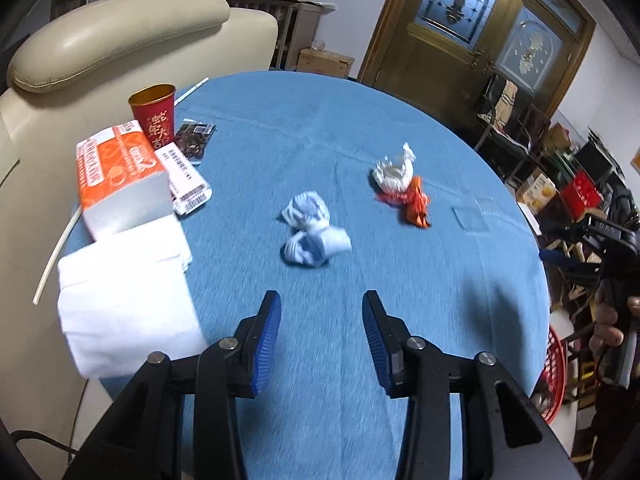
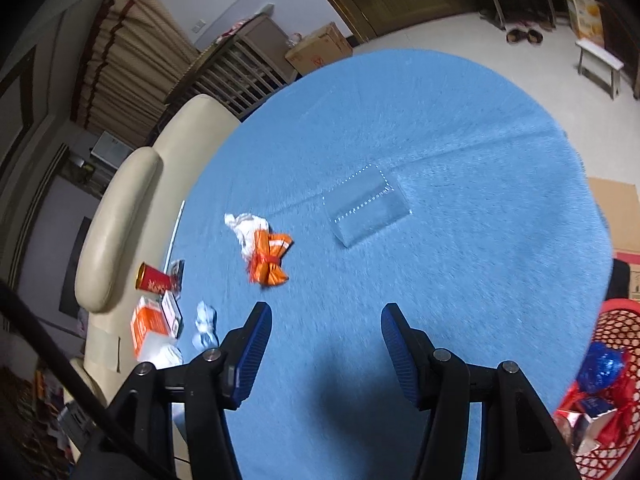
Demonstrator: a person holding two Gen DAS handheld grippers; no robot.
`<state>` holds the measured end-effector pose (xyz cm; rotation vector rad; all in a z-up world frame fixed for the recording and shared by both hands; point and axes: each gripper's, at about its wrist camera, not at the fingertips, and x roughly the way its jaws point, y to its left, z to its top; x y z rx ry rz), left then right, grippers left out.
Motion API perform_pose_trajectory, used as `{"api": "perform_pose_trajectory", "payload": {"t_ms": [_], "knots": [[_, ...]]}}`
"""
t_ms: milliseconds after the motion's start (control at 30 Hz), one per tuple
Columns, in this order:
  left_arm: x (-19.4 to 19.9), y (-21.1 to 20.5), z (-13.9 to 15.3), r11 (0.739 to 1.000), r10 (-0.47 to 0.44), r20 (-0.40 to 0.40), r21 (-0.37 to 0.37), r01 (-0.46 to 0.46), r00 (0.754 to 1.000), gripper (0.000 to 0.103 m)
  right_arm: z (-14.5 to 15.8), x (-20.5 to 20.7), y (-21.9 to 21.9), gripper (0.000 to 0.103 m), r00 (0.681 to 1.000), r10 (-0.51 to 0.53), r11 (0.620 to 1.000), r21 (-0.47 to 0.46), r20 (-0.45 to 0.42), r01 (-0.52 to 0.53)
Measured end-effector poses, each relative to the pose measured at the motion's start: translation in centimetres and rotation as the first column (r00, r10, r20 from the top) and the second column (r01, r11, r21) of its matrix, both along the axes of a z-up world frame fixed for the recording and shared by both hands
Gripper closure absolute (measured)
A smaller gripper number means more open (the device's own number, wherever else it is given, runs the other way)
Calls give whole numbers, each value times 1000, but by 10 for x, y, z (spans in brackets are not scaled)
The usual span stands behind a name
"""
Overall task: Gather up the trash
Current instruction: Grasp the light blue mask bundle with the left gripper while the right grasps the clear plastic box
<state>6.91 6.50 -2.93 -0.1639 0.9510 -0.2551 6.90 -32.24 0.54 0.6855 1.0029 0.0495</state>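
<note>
The left claw (image 1: 322, 338) sits at the lower centre of its frame, released, jaws spread with nothing between them, above the blue desk (image 1: 360, 132).

At the left edge of that view lie a white tissue stack (image 1: 124, 300), an orange tissue pack (image 1: 120, 172) and a red cup (image 1: 154, 114). At centre lies a crumpled pale-blue wad (image 1: 314, 232), directly beyond the fingertips. To its right, a white crumpled paper (image 1: 394, 172) touches an orange wrapper (image 1: 416, 202). A clear plastic film (image 1: 472, 214) lies flat near the right rim.

The right claw (image 2: 326, 338) is likewise released and empty. In its view, the orange wrapper (image 2: 268, 258) lies at centre left, the film (image 2: 368, 210) at centre. A red basket (image 2: 612, 380) at the lower right holds blue and red trash.
</note>
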Motion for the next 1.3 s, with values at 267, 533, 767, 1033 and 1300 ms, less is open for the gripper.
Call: {"api": "perform_pose_trajectory", "payload": {"t_ms": [267, 533, 767, 1033, 1300], "knots": [[53, -30, -11, 1000, 21, -18, 22, -20, 1000, 47, -18, 50, -21, 39, 992, -102, 988, 108, -76, 110], [89, -40, -34, 994, 73, -53, 90, -68, 996, 47, -52, 96, -32, 37, 959, -206, 955, 175, -194, 240], [102, -39, -47, 992, 80, -84, 102, -72, 993, 47, -62, 129, -22, 37, 925, -278, 948, 83, -259, 308], [106, -36, -62, 995, 78, -124, 70, -70, 989, 48, -59, 162, 3, 37, 913, -279, 959, -134, -298, 250], [106, -18, -69, 993, 102, -139, -37, -109, 985, 65, -51, 160, 26, 42, 953, -204, 963, -219, -223, 154]]}}
